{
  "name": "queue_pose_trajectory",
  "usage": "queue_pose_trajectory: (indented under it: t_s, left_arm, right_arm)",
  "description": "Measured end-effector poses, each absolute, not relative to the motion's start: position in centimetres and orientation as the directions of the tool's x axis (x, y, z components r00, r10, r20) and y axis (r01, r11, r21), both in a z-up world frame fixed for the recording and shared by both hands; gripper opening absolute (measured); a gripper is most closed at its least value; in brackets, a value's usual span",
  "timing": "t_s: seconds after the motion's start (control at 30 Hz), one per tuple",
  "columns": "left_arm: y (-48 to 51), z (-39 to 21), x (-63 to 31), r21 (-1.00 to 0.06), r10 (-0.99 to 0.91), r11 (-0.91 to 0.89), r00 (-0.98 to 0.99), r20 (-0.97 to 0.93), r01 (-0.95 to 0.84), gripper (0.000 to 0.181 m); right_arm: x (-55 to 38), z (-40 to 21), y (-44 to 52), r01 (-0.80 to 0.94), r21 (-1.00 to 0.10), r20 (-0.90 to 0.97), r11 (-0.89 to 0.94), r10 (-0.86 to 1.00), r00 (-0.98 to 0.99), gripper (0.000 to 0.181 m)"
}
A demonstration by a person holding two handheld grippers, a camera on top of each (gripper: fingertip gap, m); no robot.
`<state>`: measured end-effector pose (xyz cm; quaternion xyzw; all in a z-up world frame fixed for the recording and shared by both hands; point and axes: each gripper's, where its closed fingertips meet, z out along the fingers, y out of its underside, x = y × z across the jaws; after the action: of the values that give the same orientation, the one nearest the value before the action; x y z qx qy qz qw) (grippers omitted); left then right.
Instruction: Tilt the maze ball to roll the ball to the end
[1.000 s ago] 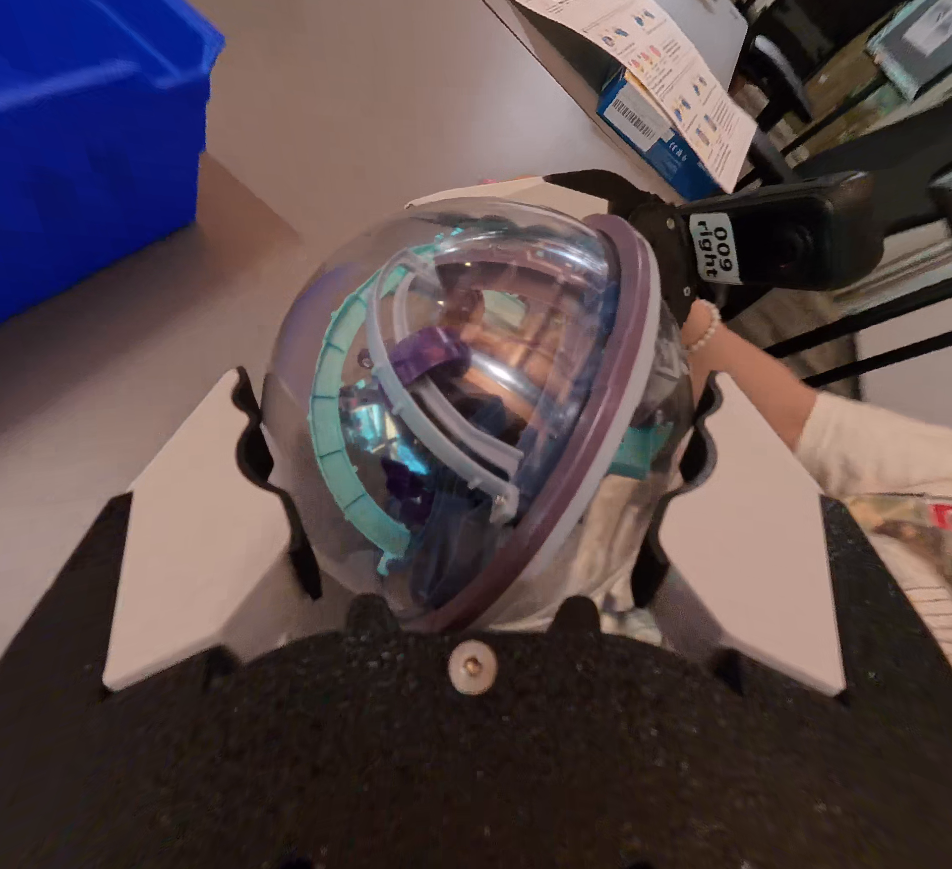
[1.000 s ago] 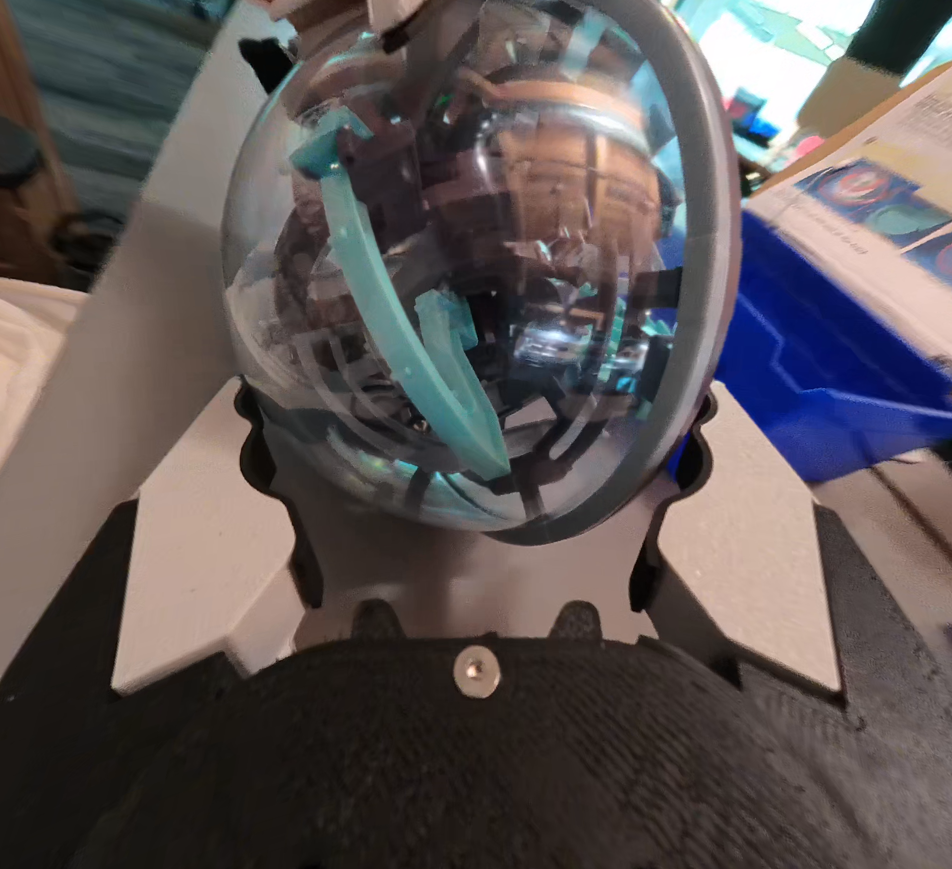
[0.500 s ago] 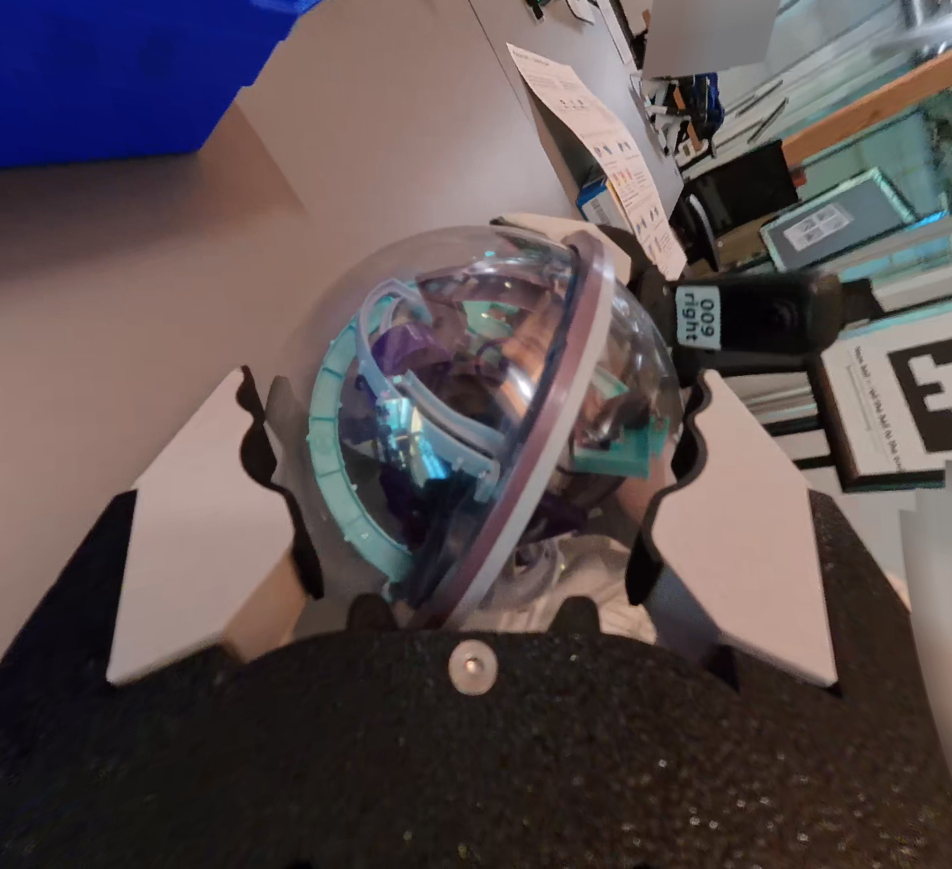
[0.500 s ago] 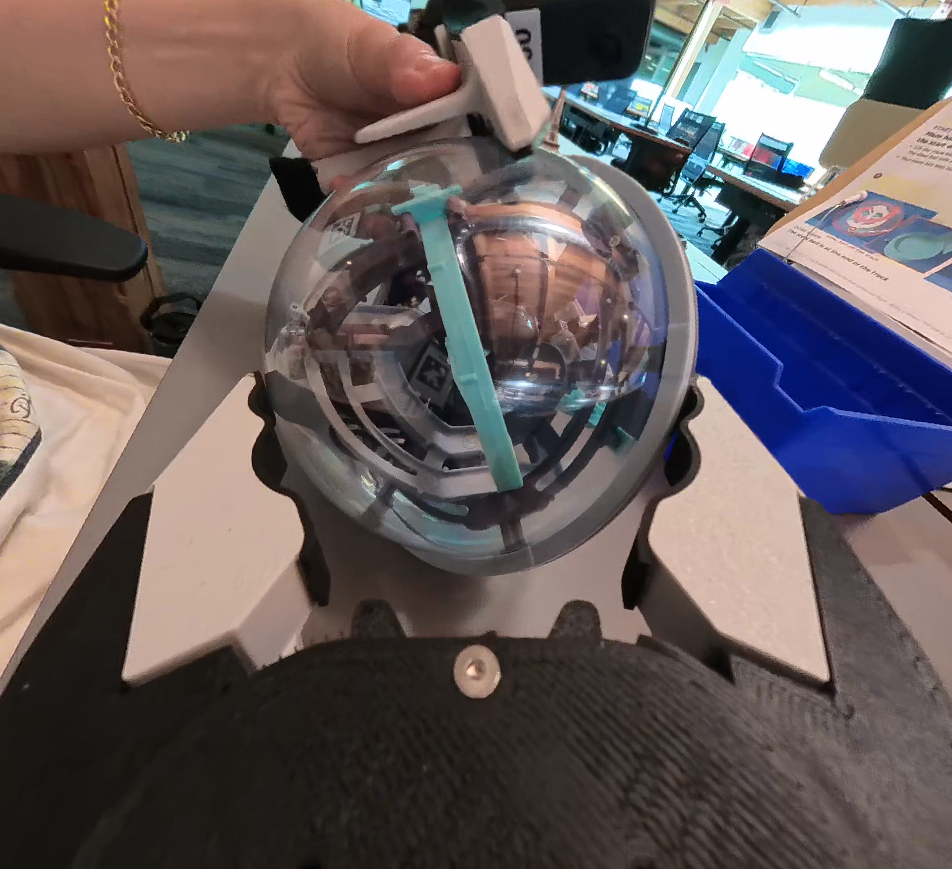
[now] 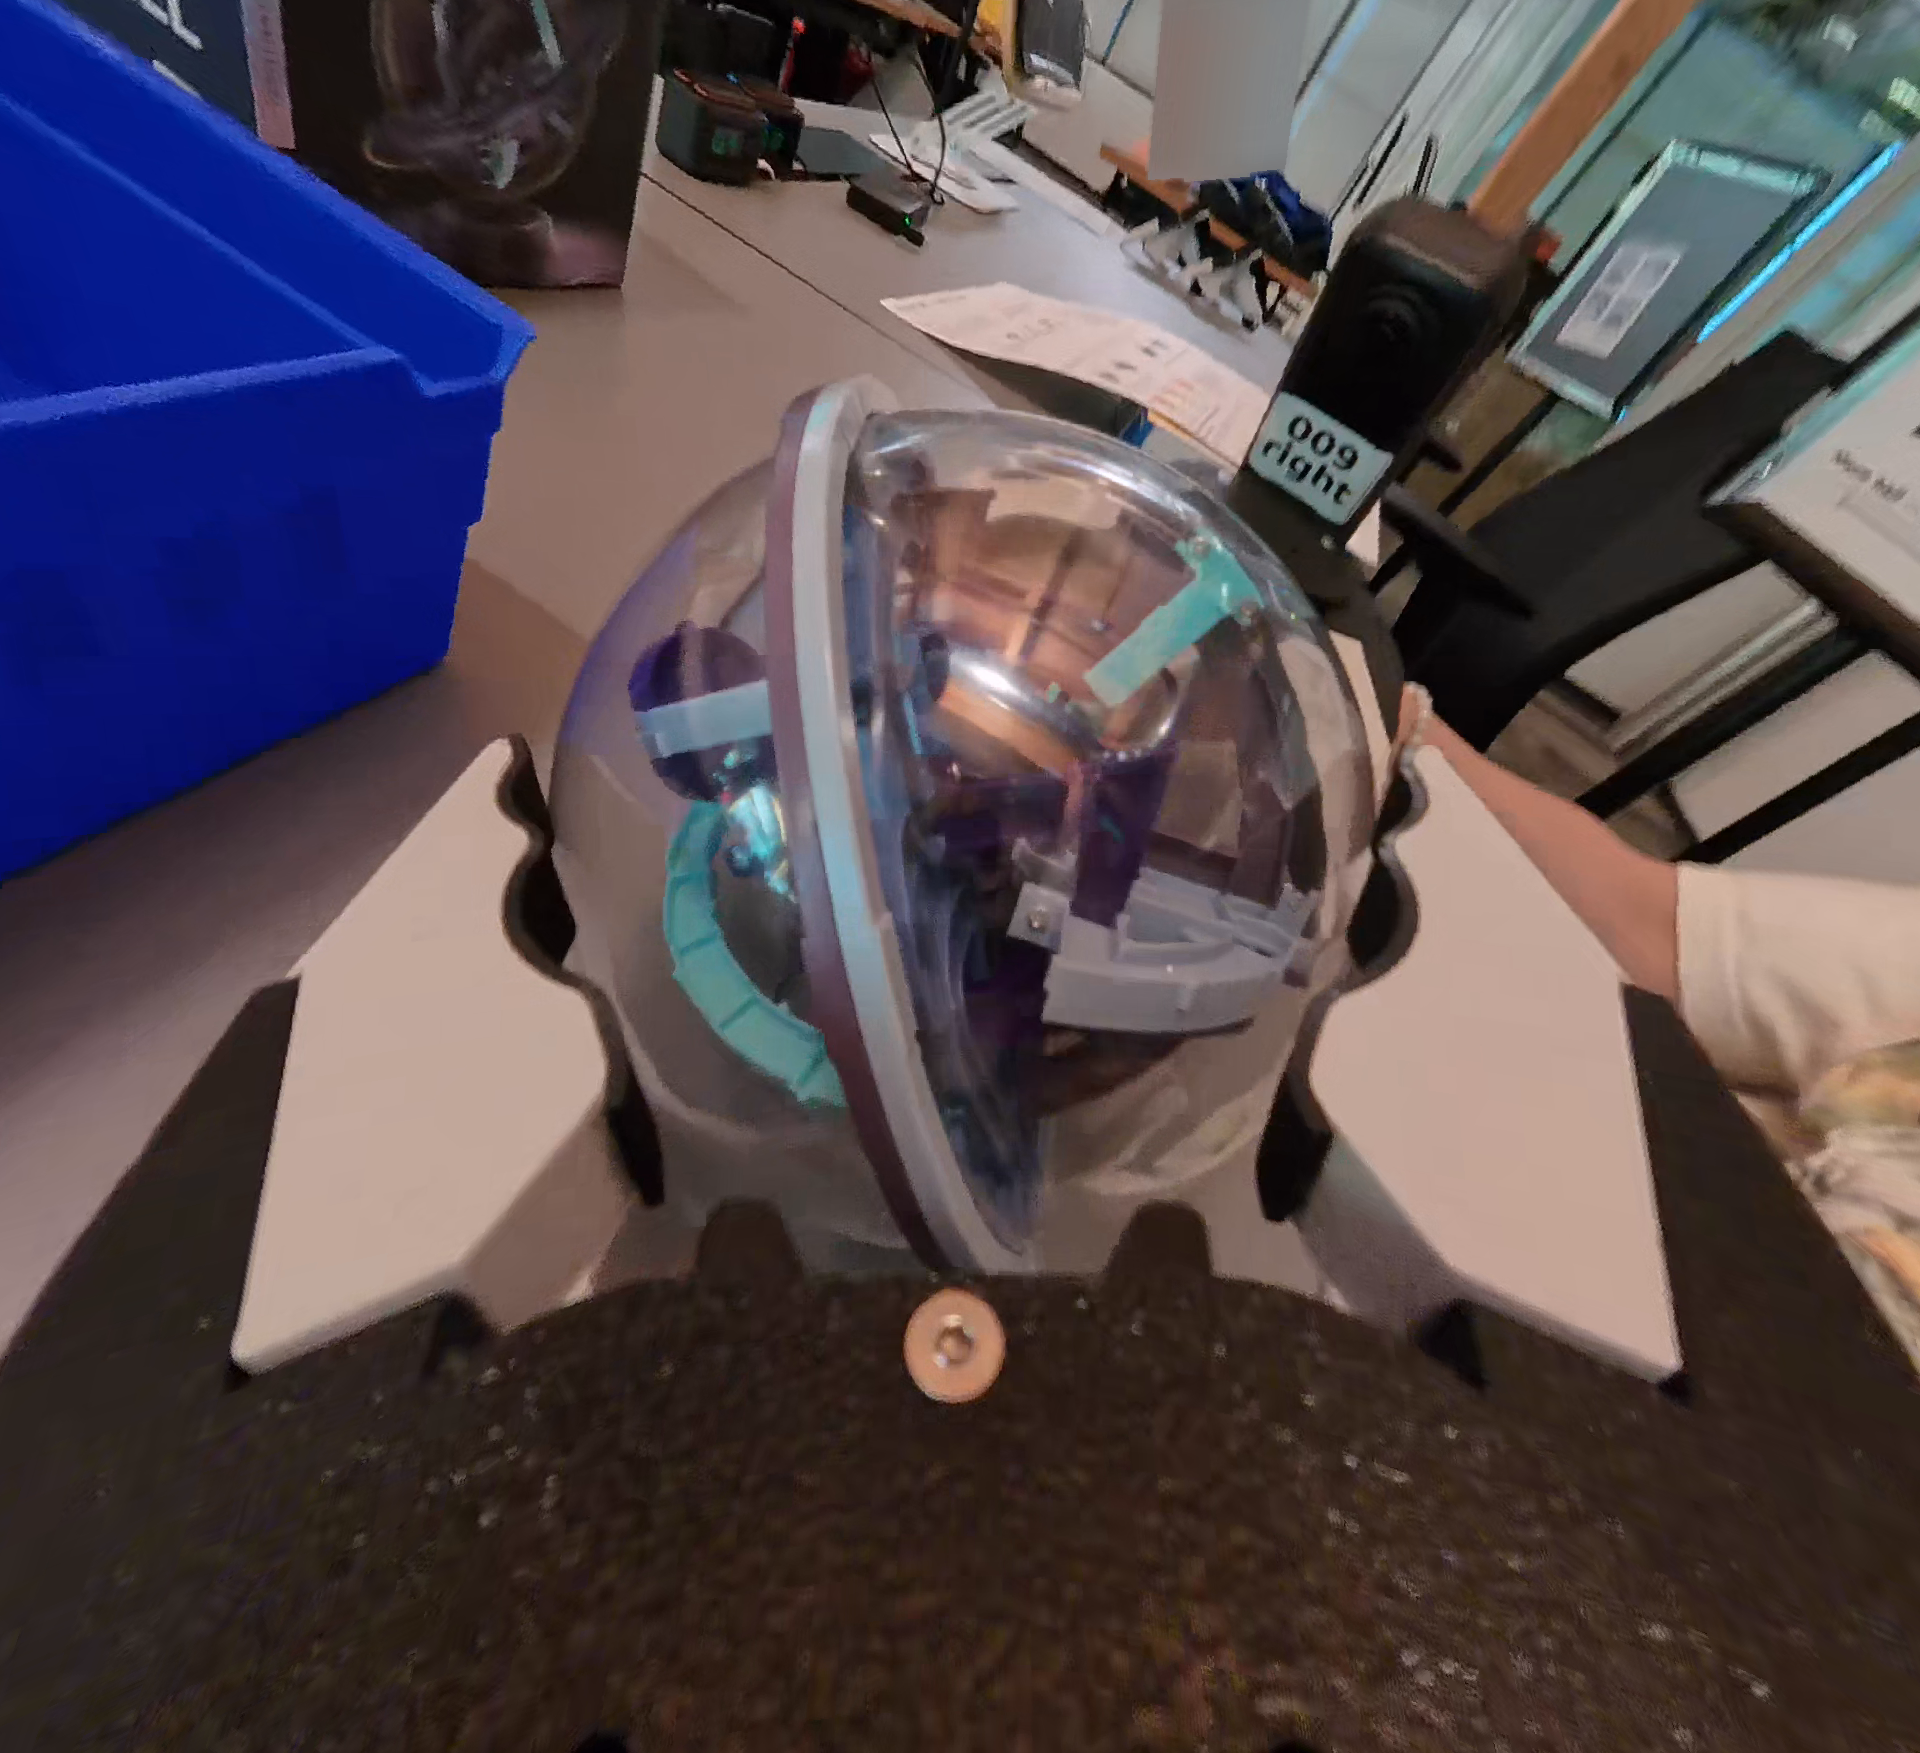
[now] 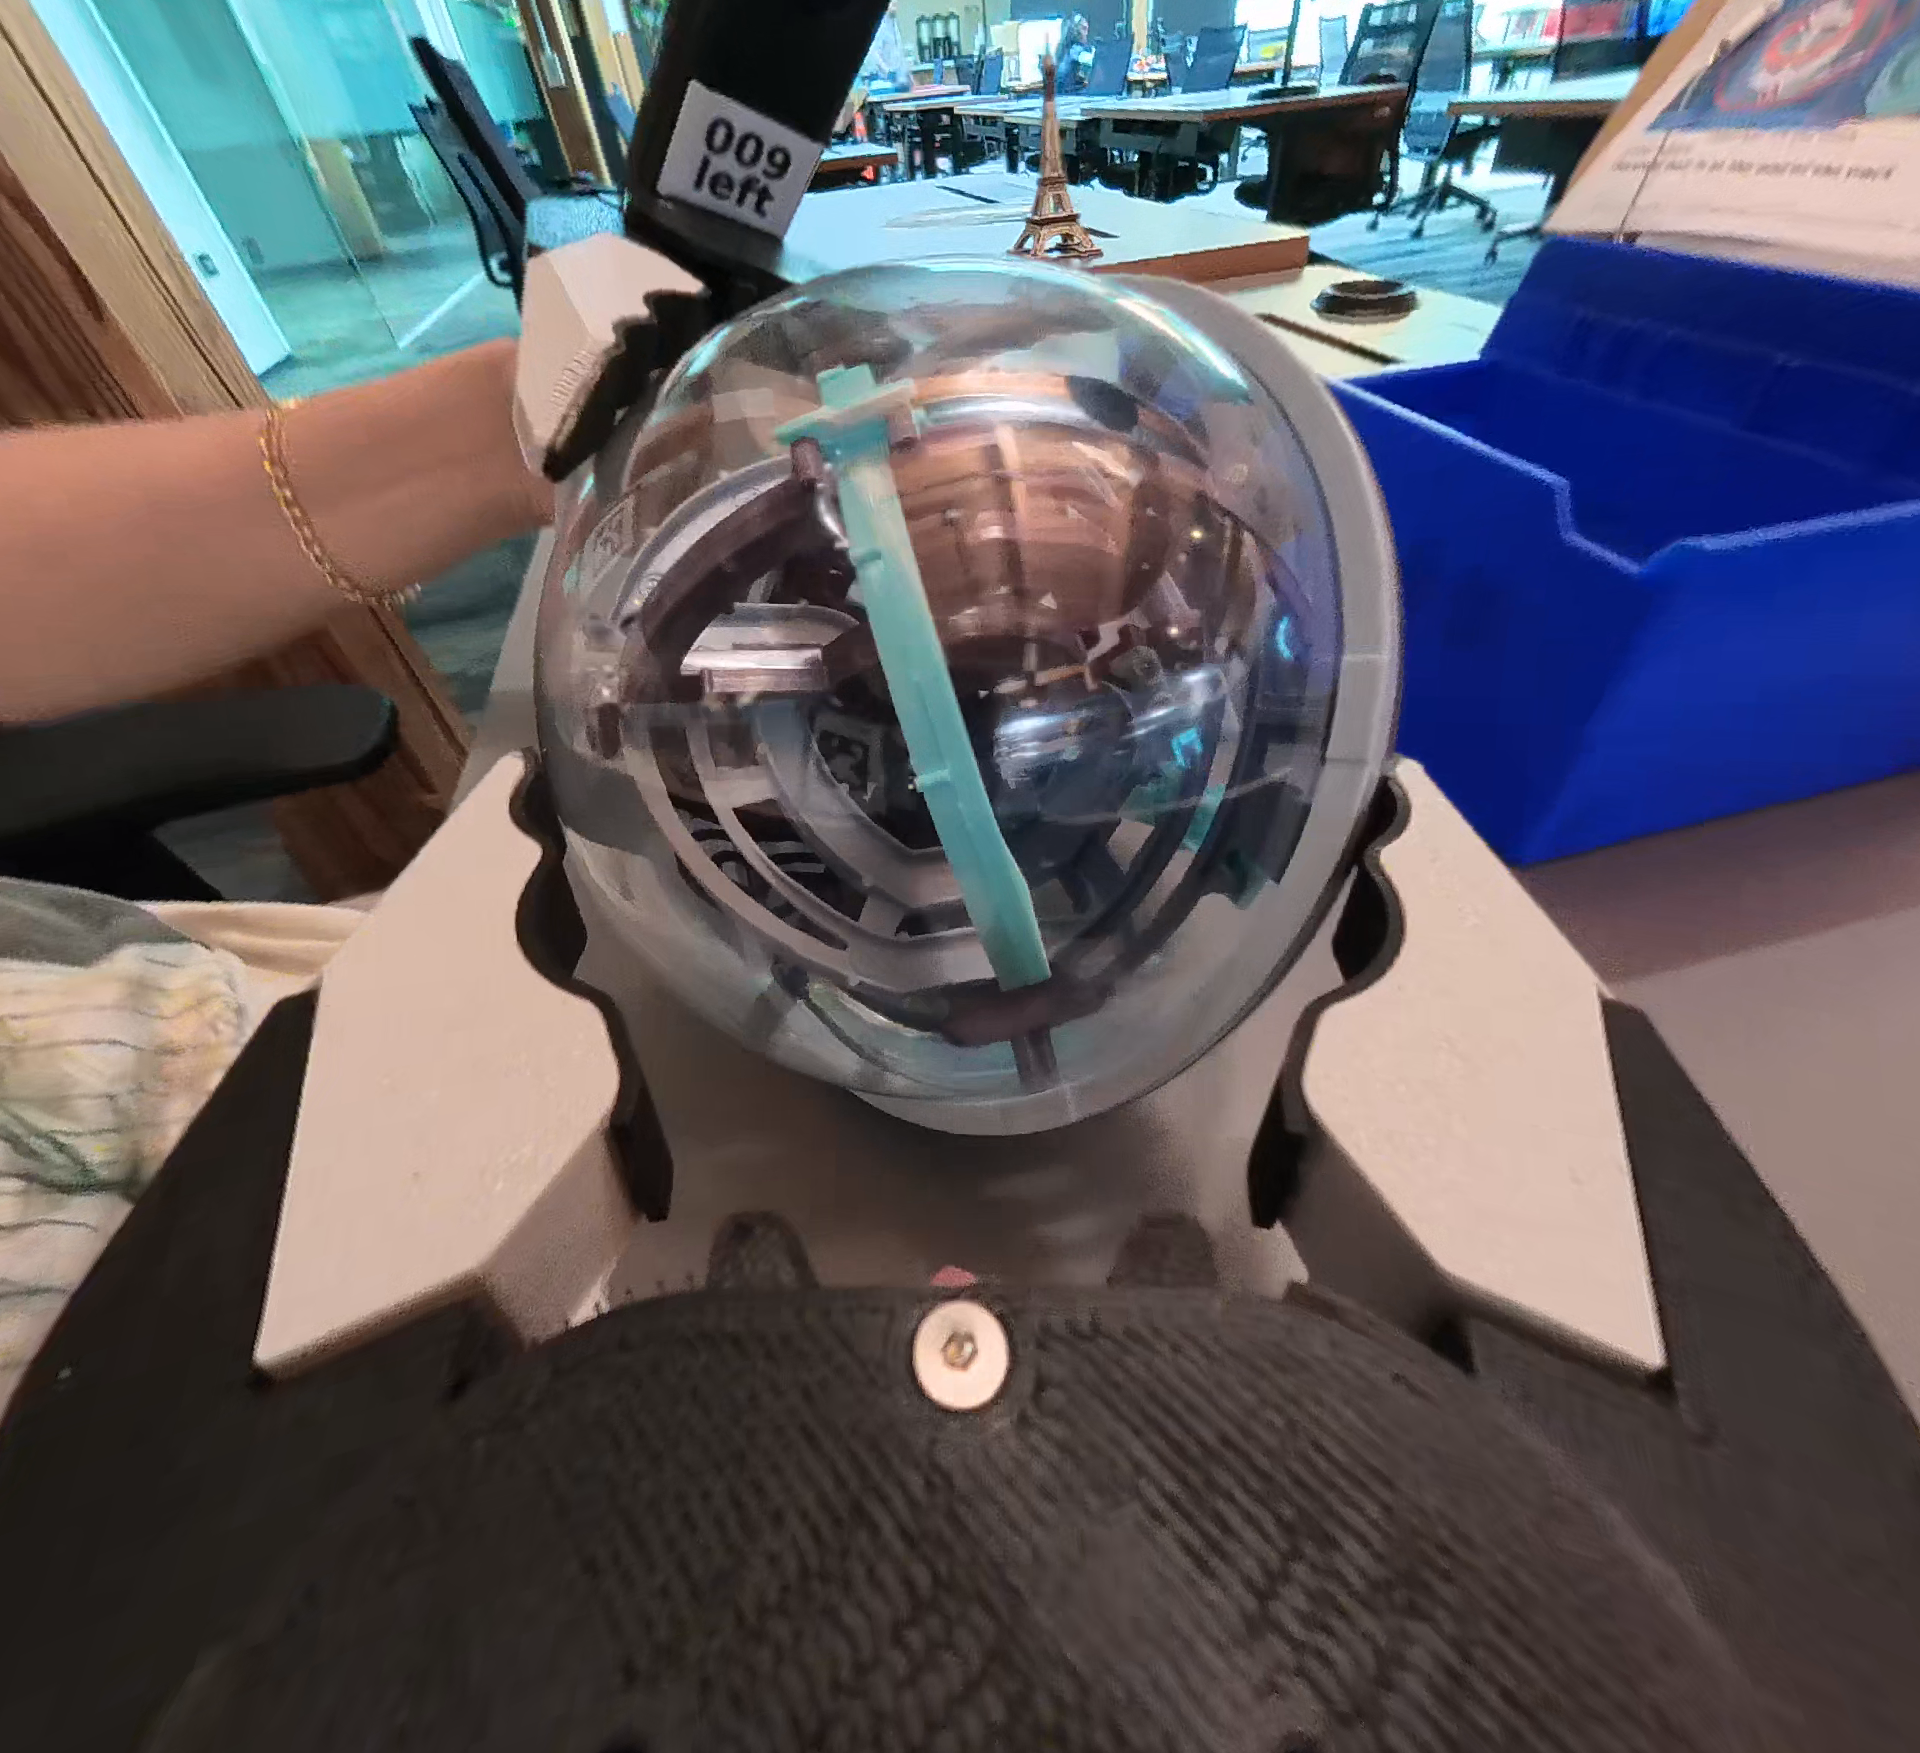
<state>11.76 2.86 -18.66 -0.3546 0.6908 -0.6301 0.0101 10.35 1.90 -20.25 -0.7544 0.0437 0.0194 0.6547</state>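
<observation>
Clear plastic maze ball [image 5: 966, 820], grey seam band and teal tracks inside, held above the grey counter [image 5: 665, 373]. Left hand-held gripper [image 5: 956, 882] clamped on its sides; right hand-held gripper [image 6: 956, 882] clamped likewise from the opposite side. Blue bin [image 5: 208, 477] near, on the counter.

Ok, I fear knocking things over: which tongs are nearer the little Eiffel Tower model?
Left. The left tongs grip the maze ball's far side, toward the tower model; the right tongs grip its near side.
</observation>
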Motion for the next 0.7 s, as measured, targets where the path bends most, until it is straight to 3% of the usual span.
queue_pose_trajectory:
  t_s: [0.17, 0.33, 0.43, 0.5, 0.6, 0.63, 0.7]
  left_arm:
    - [2.9, -18.8, 12.5, -0.754, -0.442, -0.222, -0.625, 0.643, -0.618, 0.149]
    - [3.1, -19.2, 11.5, -0.670, -0.348, -0.301, -0.576, 0.740, -0.679, 0.149]
    - [2.8, -19.3, 10.1, -0.676, -0.345, -0.281, -0.585, 0.734, -0.682, 0.148]
    - [2.9, -18.9, 9.8, -0.698, -0.388, -0.286, -0.587, 0.710, -0.656, 0.148]
    - [3.5, -16.7, 9.5, -0.755, -0.460, -0.322, -0.602, 0.653, -0.572, 0.124]
    - [3.6, -15.7, 9.2, -0.775, -0.466, -0.331, -0.621, 0.630, -0.539, 0.112]
    - [3.6, -14.8, 8.8, -0.844, -0.526, -0.289, -0.661, 0.535, -0.452, 0.110]
  right_arm:
    - [10.7, -19.4, 1.9, -0.273, -0.960, -0.271, -0.068, -0.032, 0.962, 0.146]
    - [10.5, -18.2, 2.4, -0.331, -0.943, -0.331, -0.031, -0.022, 0.943, 0.144]
    - [10.8, -16.4, 2.3, -0.397, -0.916, -0.398, 0.054, -0.012, 0.917, 0.134]
    - [11.1, -15.1, 2.0, -0.475, -0.873, -0.476, 0.109, 0.010, 0.879, 0.113]
    - [10.1, -12.7, 1.7, -0.438, -0.876, -0.431, 0.203, 0.080, 0.899, 0.087]
    - [9.6, -12.0, 1.7, -0.438, -0.870, -0.427, 0.227, 0.097, 0.899, 0.092]
    - [8.7, -11.9, 2.2, -0.385, -0.903, -0.376, 0.190, 0.084, 0.923, 0.092]
